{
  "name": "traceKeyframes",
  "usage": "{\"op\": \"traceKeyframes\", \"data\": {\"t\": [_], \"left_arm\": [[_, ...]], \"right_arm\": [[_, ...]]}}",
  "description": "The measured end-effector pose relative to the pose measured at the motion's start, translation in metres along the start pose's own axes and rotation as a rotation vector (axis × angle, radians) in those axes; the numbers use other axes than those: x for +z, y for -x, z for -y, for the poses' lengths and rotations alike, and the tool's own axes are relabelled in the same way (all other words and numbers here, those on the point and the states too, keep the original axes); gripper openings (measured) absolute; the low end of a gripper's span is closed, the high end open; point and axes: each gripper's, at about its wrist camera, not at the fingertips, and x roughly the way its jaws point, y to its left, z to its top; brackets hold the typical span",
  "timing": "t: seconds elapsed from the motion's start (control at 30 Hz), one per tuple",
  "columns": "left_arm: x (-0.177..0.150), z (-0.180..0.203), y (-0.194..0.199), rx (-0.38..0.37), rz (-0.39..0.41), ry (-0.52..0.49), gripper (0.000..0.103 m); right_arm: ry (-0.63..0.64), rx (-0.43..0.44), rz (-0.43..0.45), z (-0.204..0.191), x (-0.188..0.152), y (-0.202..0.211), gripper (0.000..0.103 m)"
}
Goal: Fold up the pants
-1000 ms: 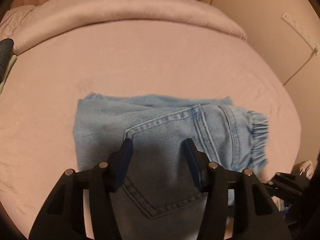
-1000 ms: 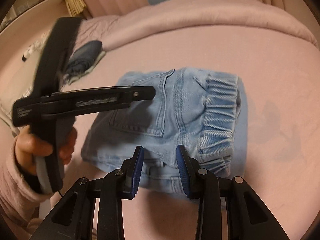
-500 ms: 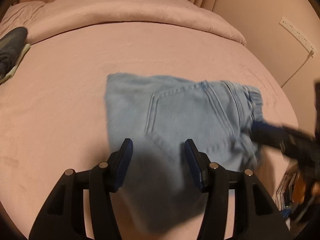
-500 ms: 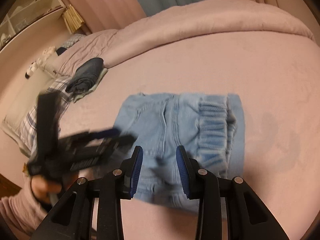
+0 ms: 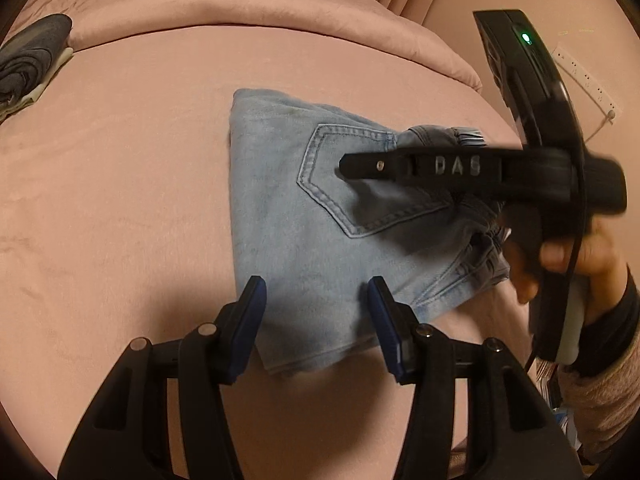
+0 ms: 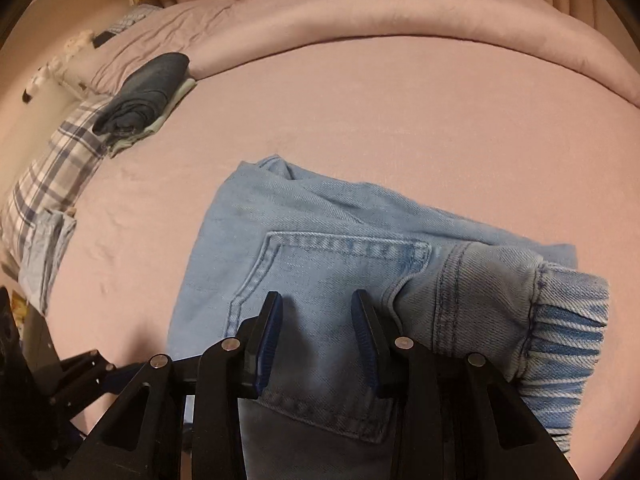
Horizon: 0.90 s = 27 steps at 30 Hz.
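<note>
In the left wrist view, the left gripper [image 5: 316, 320], black-framed with blue pads, is held partly open just above the near edge of the folded light-blue denim pants [image 5: 288, 216]; nothing is seen clamped between its pads, and whether they touch the cloth cannot be told. The pants are laid as a compact folded bundle on the pink bed sheet [image 5: 120, 200], with a stitched back pocket [image 5: 344, 184] facing up and the gathered elastic waistband [image 6: 568, 320] turned toward the right side. In the right wrist view, the right gripper [image 6: 316, 332] is held over the pocket area with its jaws parted to a narrow gap; denim is seen behind the gap, but a grip on it is not shown. From the left camera, the same right gripper [image 5: 348, 166] is seen from the side as a black tool lettered in grey, carried over the waistband end by a person's hand [image 5: 568, 256] in a knitted sleeve. Farther off, a dark blue folded garment [image 6: 140, 96] is stacked on a pale one near the left edge, beside a plaid pillow [image 6: 56, 164]. Beyond, a rolled pink duvet [image 6: 400, 12] is laid across the far end of the bed.
</note>
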Motion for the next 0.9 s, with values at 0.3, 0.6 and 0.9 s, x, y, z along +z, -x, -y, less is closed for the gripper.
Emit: {"op": "traceKeyframes", "data": {"t": [0.3, 0.6, 0.9], "left_arm": [[-0.009, -0.017, 0.019, 0.021, 0.031, 0.076, 0.060], [-0.003, -0.038, 0.001, -0.034, -0.023, 0.162, 0.062], [0.011, -0.026, -0.008, -0.025, -0.043, 0.063, 0.029]], "right_arm": [[-0.042, 0.119, 0.014, 0.003, 0.024, 0.015, 0.047], [0.010, 0.109, -0.024, -0.020, 0.069, -0.023, 0.061], [0.157, 0.038, -0.124, -0.042, 0.080, -0.055, 0.015]]}}
